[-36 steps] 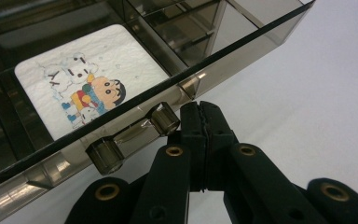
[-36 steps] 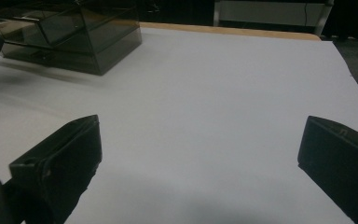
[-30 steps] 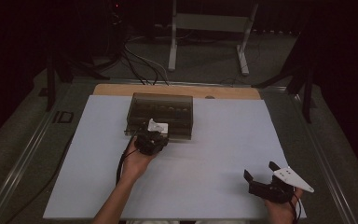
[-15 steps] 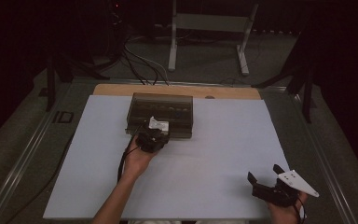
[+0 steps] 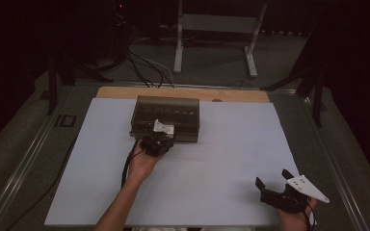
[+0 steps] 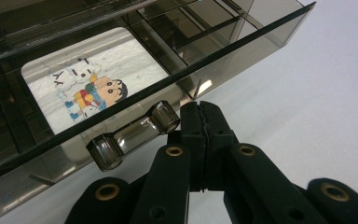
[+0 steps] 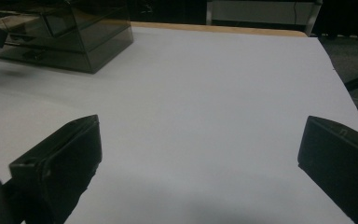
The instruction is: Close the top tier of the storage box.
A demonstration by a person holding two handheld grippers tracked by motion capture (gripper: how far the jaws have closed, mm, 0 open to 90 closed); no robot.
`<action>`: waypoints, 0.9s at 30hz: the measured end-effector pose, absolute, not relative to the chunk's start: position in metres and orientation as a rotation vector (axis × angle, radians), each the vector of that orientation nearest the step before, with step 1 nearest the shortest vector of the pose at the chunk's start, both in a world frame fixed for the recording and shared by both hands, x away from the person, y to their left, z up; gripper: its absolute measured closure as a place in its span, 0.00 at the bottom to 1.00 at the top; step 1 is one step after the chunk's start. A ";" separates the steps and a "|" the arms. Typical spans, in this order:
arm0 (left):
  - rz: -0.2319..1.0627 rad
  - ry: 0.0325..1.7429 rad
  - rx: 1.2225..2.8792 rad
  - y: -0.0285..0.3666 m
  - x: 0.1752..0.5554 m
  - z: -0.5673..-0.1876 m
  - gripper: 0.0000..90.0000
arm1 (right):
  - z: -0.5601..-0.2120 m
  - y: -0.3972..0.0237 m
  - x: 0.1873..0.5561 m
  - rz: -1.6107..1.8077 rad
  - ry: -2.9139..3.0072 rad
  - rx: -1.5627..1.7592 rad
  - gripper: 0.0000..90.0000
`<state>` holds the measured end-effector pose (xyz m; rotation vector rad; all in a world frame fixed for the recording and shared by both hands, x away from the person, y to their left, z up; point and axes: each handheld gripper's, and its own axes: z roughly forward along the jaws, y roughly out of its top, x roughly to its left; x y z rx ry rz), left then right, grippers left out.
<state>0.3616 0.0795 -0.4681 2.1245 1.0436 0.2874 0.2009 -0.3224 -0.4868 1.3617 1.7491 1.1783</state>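
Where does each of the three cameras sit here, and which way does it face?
High view: above the person's side, facing forward and down on the white table sheet; both forearms enter from below.
Left gripper view: rides the left gripper, facing the smoky drawer box and its handle; shut jaws show.
Right gripper view: rides the right gripper, facing across the sheet; open jaws show.
Shared: all show the box.

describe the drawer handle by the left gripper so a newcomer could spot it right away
Start at the smoky transparent drawer box at the far middle of the white table cover. The handle sits on the front of the drawer holding a cartoon picture card, beside the shut left gripper. It is a clear tinted bar with two chunky round ends, unlike the flat panels around it.
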 end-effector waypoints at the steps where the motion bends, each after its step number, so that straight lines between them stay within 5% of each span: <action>1: 0.287 1.044 2.124 0.079 0.362 -0.468 1.00 | -0.487 -0.322 0.201 1.178 1.749 1.362 0.00; 27: 0.312 1.051 2.116 0.079 0.372 -0.466 1.00 | -0.487 -0.322 0.202 1.180 1.752 1.357 0.00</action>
